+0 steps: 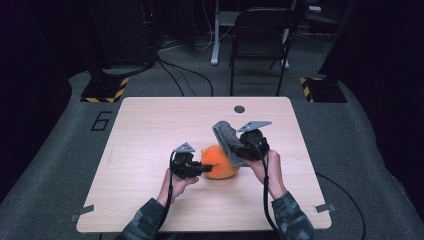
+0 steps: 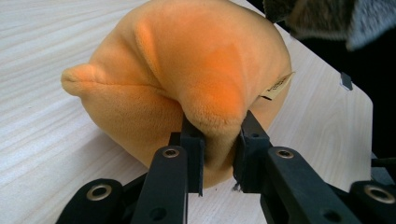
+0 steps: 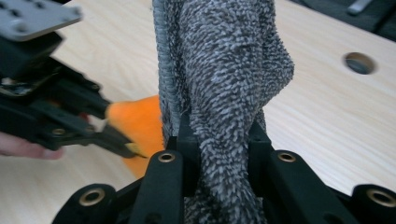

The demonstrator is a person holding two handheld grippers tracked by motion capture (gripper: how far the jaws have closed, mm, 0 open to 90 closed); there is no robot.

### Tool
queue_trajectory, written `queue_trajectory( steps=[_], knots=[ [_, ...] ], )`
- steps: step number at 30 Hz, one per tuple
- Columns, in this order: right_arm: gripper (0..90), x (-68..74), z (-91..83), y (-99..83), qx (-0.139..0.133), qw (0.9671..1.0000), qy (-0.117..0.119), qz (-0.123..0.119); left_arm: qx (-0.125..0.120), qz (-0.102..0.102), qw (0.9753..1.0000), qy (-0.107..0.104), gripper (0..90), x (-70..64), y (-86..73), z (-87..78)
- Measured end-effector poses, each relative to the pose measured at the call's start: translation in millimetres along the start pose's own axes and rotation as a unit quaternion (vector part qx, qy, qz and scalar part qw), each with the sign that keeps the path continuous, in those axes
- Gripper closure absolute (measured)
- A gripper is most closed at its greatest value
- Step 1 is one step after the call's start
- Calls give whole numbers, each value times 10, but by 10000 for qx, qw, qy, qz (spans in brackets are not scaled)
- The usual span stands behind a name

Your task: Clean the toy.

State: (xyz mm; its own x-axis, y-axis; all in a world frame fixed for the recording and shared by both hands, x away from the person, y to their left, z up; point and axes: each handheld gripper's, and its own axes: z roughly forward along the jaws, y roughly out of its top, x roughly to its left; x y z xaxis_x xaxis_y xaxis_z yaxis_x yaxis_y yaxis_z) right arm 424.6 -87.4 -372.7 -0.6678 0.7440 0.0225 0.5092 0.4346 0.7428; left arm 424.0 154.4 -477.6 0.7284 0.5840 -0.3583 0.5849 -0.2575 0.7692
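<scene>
A person seated at a pale wooden bench (image 1: pixel 150 150) works two hand-held tongs over an orange plush toy (image 1: pixel 220 162) and a grey terry cloth (image 1: pixel 227 137). The left tongs (image 1: pixel 202 168) are clamped on the toy: in the left gripper view, the two black jaws pinch a fold of the orange plush (image 2: pixel 212 116) between them, the fabric bulging above the pinch and squeezed narrow below it. The toy rests on the bench near the middle of the near half, its rounded body extending away from the jaws, a small pointed nub at its far left in that view and a small sewn-in label (image 2: pixel 276 87) showing at its right edge. The right tongs (image 1: pixel 240 149) are clamped on the cloth: in the right gripper view, the jaws close on a bunched length of the grey looped fabric (image 3: pixel 224 84), which rises upright out of the grip and also trails below it. From the high view, the cloth stands just beyond and to the right of the toy, its lower part meeting the toy's right side, so the two tongs face each other across the plush with the toy between them. The left tongs and a slice of orange also appear at the left of the right gripper view, just beside the cloth. A round cable hole (image 1: pixel 239 109) sits in the bench's far edge, well apart from the work, and a dark folding chair (image 1: pixel 260 35) stands on the floor beyond.
</scene>
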Motion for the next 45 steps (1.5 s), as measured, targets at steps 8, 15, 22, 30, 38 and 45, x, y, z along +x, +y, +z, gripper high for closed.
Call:
queue_trajectory(
  steps=[8, 15, 22, 30, 38, 45],
  knots=[
    [745, 131, 402, -89, 481, 9988, 65, -89, -28, 180, 9997, 157, 696, -7, -35, 36],
    [748, 62, 451, -127, 503, 9987, 83, 21, -133, 743, 9961, 450, 466, -59, -62, 34],
    [749, 22, 471, -146, 488, 9987, 118, 101, -282, 1306, 9881, 764, 491, -112, -125, 58],
    [751, 81, 374, -103, 160, 9998, 131, 26, -318, 1215, 9881, 893, 742, -146, -121, 60],
    [761, 361, 481, -89, 299, 9988, 0, -389, -300, 1105, 9898, 849, 766, -139, -127, 72],
    [764, 136, 410, -147, 411, 9990, -63, -155, -308, 1063, 9908, 784, 768, -140, -125, 72]
  ],
)
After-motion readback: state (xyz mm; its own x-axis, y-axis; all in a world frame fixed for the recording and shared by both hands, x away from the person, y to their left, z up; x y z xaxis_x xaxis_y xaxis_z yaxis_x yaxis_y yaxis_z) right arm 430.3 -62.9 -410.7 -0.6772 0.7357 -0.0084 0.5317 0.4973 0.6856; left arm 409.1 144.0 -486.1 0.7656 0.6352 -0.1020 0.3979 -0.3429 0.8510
